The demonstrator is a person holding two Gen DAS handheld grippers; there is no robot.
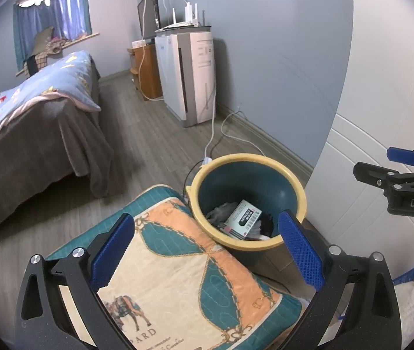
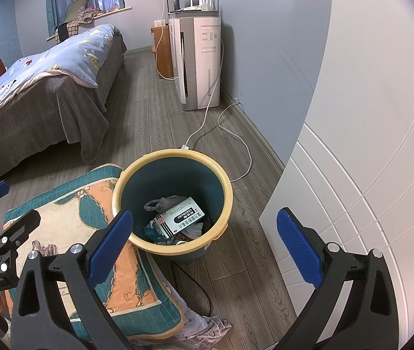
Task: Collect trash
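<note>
The left gripper [image 1: 207,250] has its blue-padded black jaws spread wide with nothing between them, hanging above a quilted cushion with a teal, orange and cream chain-and-horse print [image 1: 177,277]. The right gripper [image 2: 204,250] is likewise spread wide and holds nothing, poised over the near rim of a round dark-teal plastic waste bin with a yellow rim [image 2: 227,186]. The bin stands on the grey wood-plank floor [image 2: 148,110], touching the cushion's edge and just beside a white panelled door [image 2: 367,145]. Inside lie a white medicine box with a black label [image 2: 182,217], a crumpled grey plastic bag [image 2: 163,202] and other scraps. A white cable [image 2: 247,151] trails behind the bin toward a white and grey air purifier [image 2: 201,58]; a bed with a blue patterned quilt [image 2: 46,67] stands well apart.
</note>
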